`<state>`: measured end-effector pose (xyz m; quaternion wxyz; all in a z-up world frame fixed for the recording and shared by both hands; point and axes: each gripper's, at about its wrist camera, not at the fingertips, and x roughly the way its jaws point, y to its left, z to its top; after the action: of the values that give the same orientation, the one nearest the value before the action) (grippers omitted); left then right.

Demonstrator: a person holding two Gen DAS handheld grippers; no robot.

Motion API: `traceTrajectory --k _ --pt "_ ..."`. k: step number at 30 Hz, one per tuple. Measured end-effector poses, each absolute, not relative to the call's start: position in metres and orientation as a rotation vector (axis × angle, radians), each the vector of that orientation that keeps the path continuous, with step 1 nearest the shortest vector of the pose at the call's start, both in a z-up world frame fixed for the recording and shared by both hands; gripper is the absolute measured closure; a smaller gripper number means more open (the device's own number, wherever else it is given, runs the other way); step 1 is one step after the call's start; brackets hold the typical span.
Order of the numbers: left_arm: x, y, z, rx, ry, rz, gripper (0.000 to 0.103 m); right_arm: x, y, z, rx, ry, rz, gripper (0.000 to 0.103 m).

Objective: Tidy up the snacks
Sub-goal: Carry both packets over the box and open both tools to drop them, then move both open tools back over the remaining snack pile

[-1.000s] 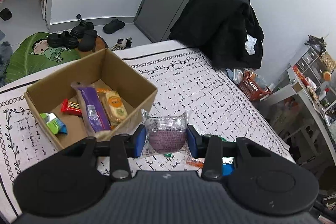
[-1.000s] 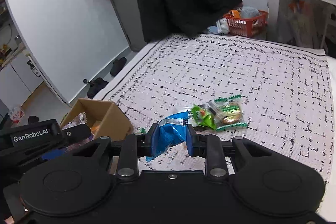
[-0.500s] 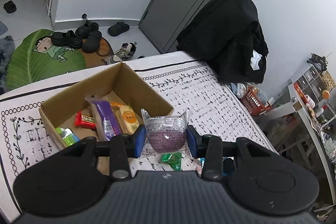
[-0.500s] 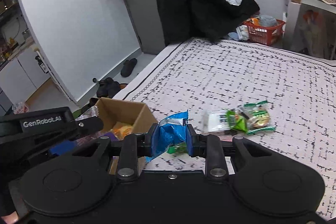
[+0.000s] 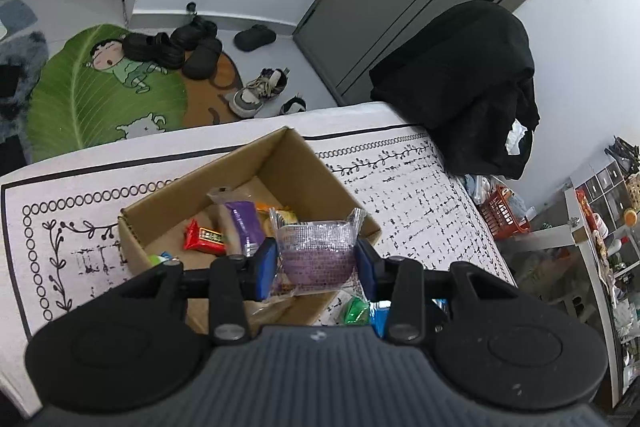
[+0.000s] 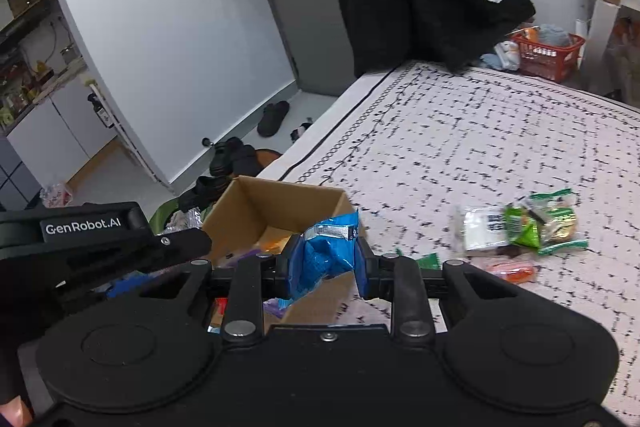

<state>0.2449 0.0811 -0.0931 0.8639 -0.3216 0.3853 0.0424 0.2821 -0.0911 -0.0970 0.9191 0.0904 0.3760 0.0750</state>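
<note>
box [image 5: 304, 171] – several snacks in | left claw [image 5: 316, 265] clamps purple packet [image 5: 318, 251] | right claw [image 6: 326, 259] clamps blue packet [image 6: 324, 255] | loose snacks [image 6: 520, 227] left – desk

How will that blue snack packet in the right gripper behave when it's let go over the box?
The blue packet looks crumpled and thin, so probably floppy and light. Its glossy film may be slippery, and it would likely flutter, not drop straight, into the cardboard box.

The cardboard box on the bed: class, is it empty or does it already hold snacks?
Holding snacks. The cardboard box is open-topped, with a red bar and purple packet lying inside.
</note>
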Motion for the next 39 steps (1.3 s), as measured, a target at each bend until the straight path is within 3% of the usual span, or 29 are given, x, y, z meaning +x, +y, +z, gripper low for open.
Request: traceTrajectory --k 14,20,26,28,32,39 --pt "0.250 0.117 -0.103 -0.729 0.857 0.179 0.060 0.287 -0.053 -0.116 0.222 0.824 0.242 0.076" --pt "0.250 0.122 -0.103 -0.742 0.863 0.207 0.044 0.283 -0.044 -0.118 0.228 0.870 0.300 0.074" --pt "0.250 0.121 -0.099 -0.721 0.853 0.220 0.040 0.280 -0.058 -0.113 0.240 0.872 0.292 0.073" --pt "0.250 0.118 -0.098 -0.704 0.851 0.222 0.038 0.278 -0.067 -0.112 0.243 0.872 0.273 0.071" --pt "0.252 0.109 -0.096 -0.658 0.853 0.220 0.031 0.274 -0.086 -0.112 0.223 0.859 0.226 0.057" --pt "0.258 0.085 -0.098 -0.574 0.866 0.199 0.026 0.270 -0.124 -0.112 0.213 0.856 0.171 0.051"
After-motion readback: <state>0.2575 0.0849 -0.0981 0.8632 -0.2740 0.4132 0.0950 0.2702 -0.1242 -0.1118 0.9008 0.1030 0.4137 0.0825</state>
